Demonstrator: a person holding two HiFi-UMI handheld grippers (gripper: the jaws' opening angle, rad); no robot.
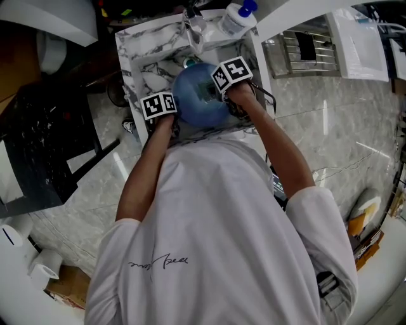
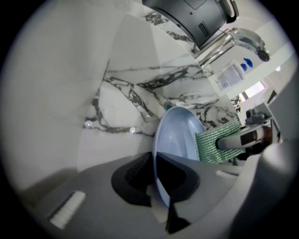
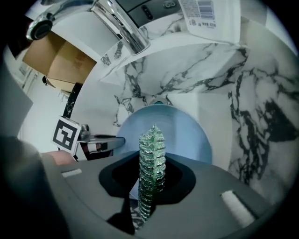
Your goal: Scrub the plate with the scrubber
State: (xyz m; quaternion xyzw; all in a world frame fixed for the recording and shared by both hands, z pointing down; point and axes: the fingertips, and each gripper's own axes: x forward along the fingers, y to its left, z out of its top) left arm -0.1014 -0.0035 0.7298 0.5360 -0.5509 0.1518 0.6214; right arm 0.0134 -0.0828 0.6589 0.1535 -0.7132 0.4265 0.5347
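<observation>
A light blue plate (image 1: 198, 95) is held on edge over the marble sink (image 1: 143, 60). My left gripper (image 2: 154, 179) is shut on the plate's rim (image 2: 161, 154), at the plate's left side in the head view. My right gripper (image 3: 150, 186) is shut on a green ribbed scrubber (image 3: 151, 163) that stands edge-on between its jaws, right in front of the plate's face (image 3: 187, 135). In the left gripper view the scrubber (image 2: 216, 141) lies flat against the plate's right rim. The right gripper's marker cube (image 1: 231, 72) sits at the plate's upper right.
A chrome faucet (image 2: 231, 41) hangs over the sink, with a white bottle (image 1: 238, 17) with a blue cap on the ledge behind it. A metal rack (image 1: 298, 51) stands to the right. A black crate (image 1: 44, 139) and cardboard box (image 3: 60, 60) sit left.
</observation>
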